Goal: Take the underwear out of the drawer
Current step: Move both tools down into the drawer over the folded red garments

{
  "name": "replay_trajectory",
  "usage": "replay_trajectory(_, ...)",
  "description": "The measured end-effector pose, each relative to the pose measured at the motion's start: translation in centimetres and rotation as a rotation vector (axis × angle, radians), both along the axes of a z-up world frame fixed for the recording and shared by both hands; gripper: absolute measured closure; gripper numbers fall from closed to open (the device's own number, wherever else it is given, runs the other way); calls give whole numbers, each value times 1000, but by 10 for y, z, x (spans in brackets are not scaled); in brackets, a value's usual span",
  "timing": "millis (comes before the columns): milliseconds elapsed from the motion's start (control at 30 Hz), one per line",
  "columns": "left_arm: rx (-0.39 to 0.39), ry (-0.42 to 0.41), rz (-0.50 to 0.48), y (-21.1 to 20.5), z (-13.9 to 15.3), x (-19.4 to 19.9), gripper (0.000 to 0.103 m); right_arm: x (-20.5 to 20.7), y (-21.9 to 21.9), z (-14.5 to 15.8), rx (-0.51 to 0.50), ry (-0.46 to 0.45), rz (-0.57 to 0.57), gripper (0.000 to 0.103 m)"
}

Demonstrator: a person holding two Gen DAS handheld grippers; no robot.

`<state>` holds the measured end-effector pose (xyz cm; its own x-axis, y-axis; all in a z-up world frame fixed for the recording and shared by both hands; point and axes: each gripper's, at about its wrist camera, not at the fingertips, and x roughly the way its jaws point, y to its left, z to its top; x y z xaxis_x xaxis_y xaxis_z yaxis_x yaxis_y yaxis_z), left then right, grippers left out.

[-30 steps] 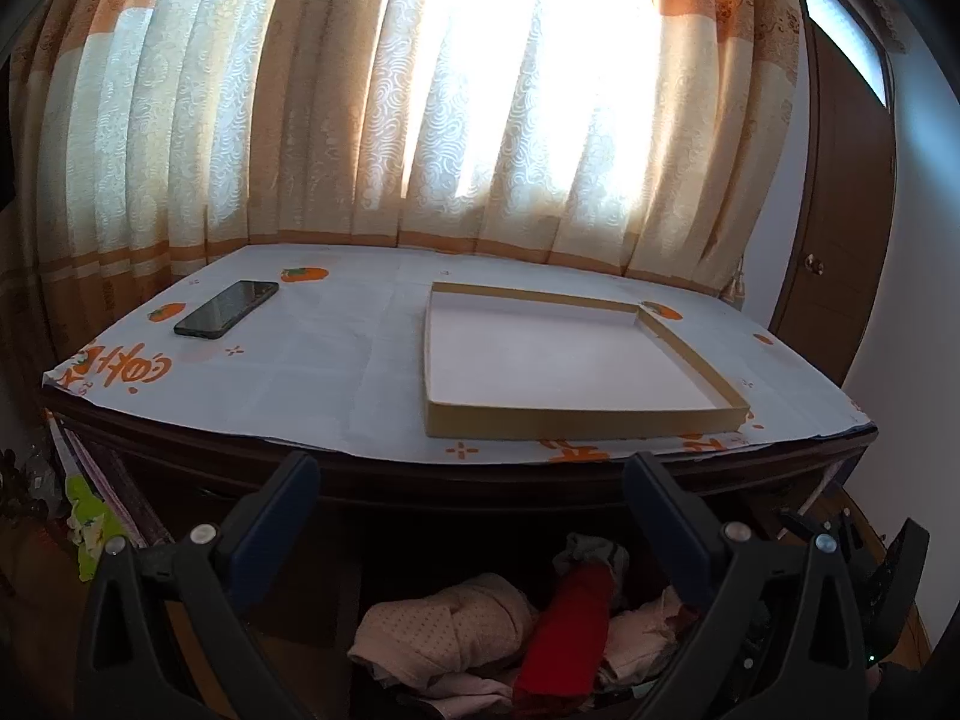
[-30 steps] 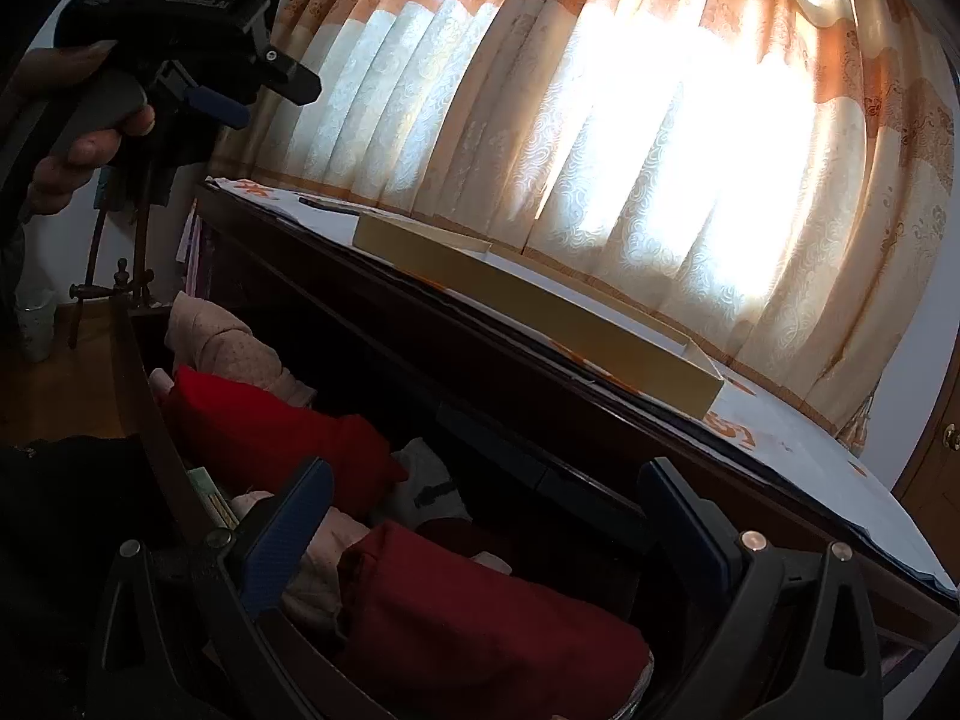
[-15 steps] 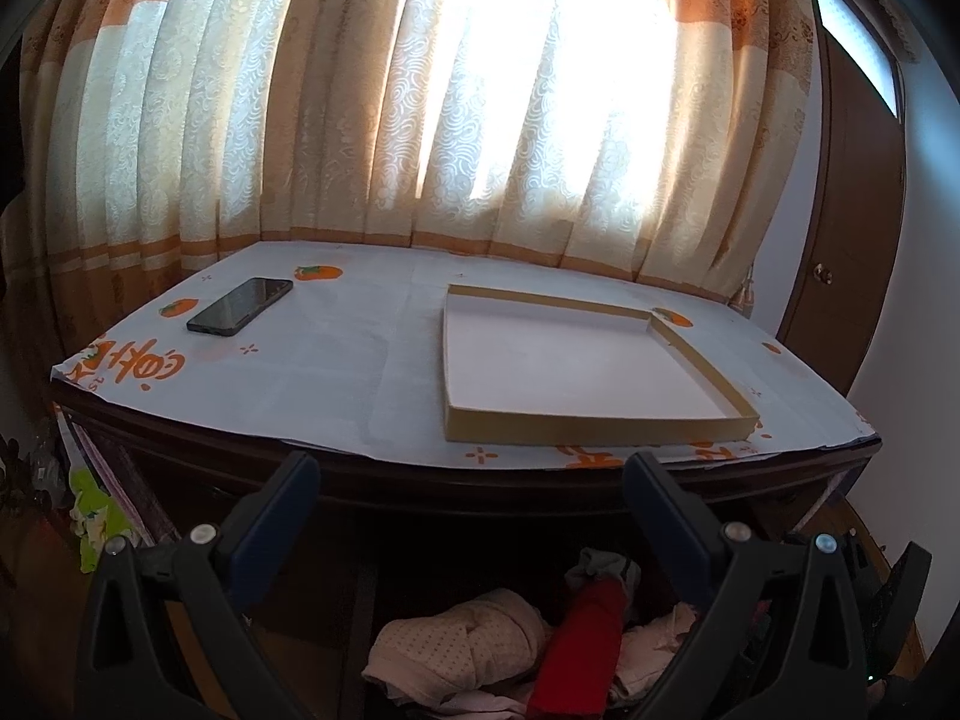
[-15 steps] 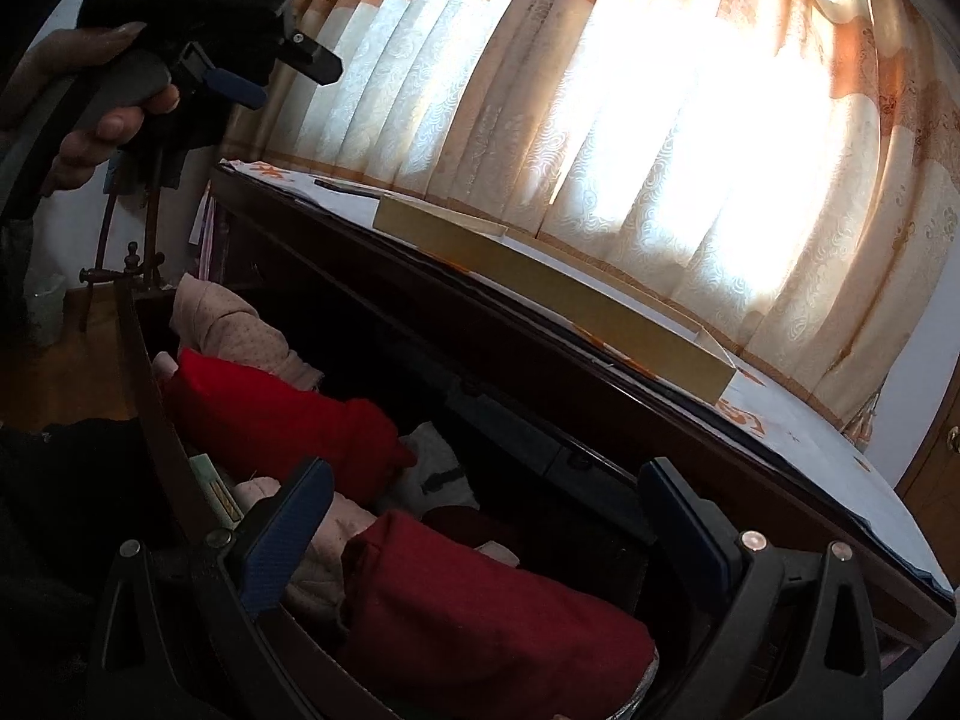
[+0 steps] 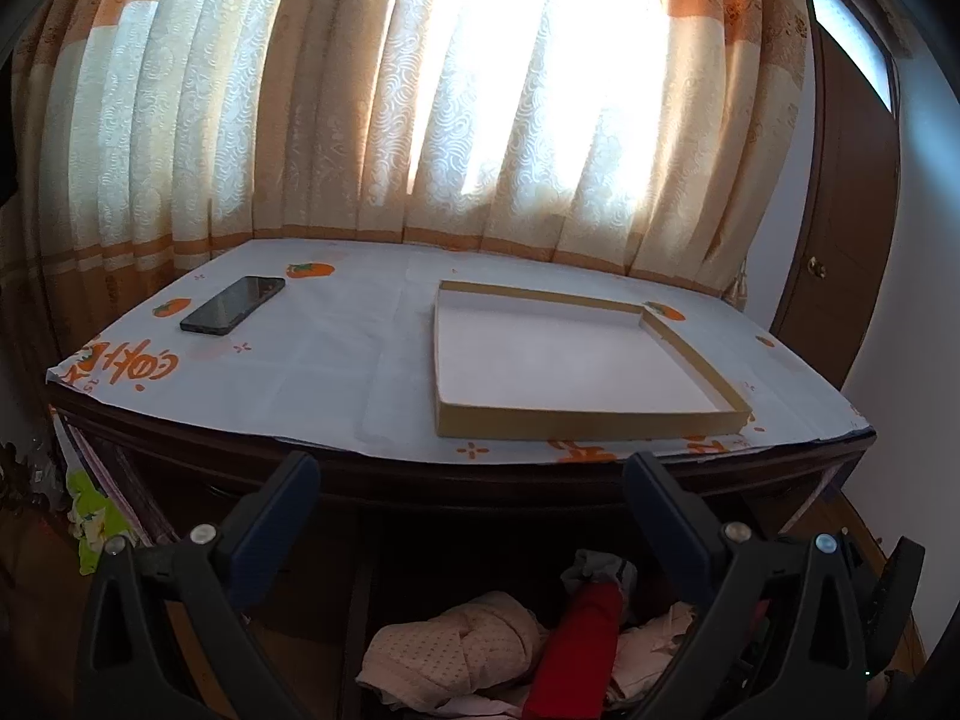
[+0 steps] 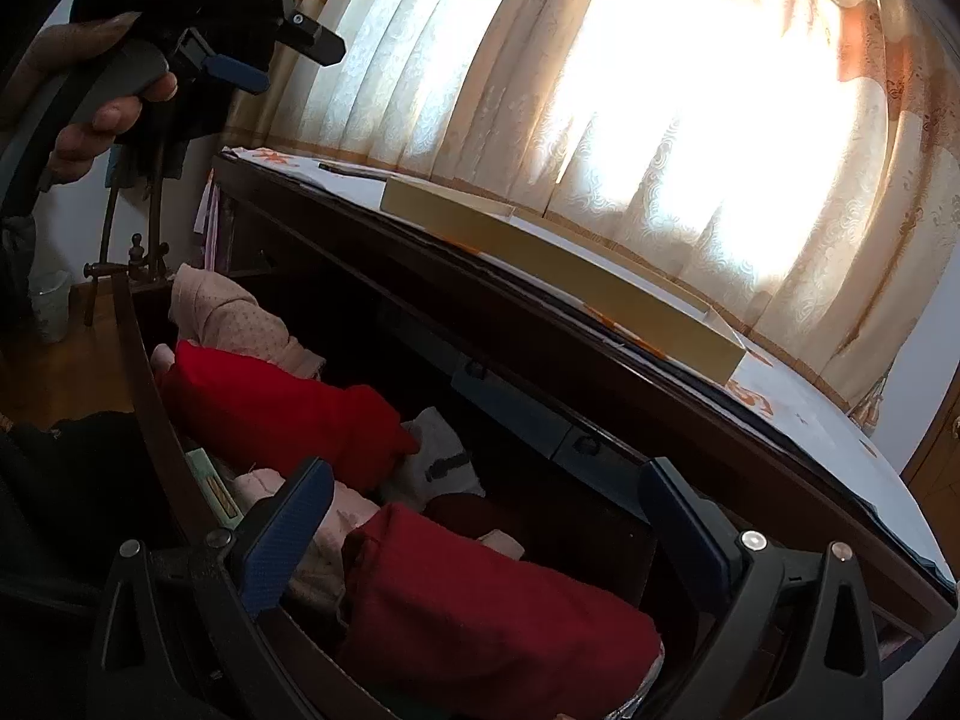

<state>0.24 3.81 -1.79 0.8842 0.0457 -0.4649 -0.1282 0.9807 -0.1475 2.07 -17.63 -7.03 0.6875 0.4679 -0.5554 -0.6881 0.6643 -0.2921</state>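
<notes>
The open dark wooden drawer (image 6: 157, 420) under the table holds rolled underwear: a pink dotted roll (image 6: 228, 315), a red roll (image 6: 282, 411), a dark red piece (image 6: 480, 612) and a white-grey piece (image 6: 438, 462). My right gripper (image 6: 480, 480) hangs open just above the drawer's near end, empty. My left gripper (image 5: 471, 468) is open and empty, held high in front of the table edge; in the right wrist view a hand (image 6: 90, 114) holds it at the upper left (image 6: 282, 54). The pink roll (image 5: 456, 648) and red roll (image 5: 579, 642) show below it.
The table (image 5: 336, 372) carries a white cloth with orange prints, a shallow cardboard tray (image 5: 696, 354) and a black phone (image 5: 234, 312). Curtains (image 5: 480, 90) hang behind. A brown door (image 5: 840, 210) stands at right. Green clutter (image 5: 90, 516) lies on the floor at left.
My left gripper has risen, so the table sits lower in its view and less of the drawer shows. The right gripper has shifted slightly over the drawer.
</notes>
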Motion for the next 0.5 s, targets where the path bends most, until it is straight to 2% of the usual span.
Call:
replay_trajectory(300, 50, 89, -87, -23, -14, 11, 0, 1, 4, -4, -37, 52, 11, 1)
replay_trajectory(500, 93, 166, -158, -43, -32, 22, 0, 8, -1, -2, 3, 113, -7, 1)
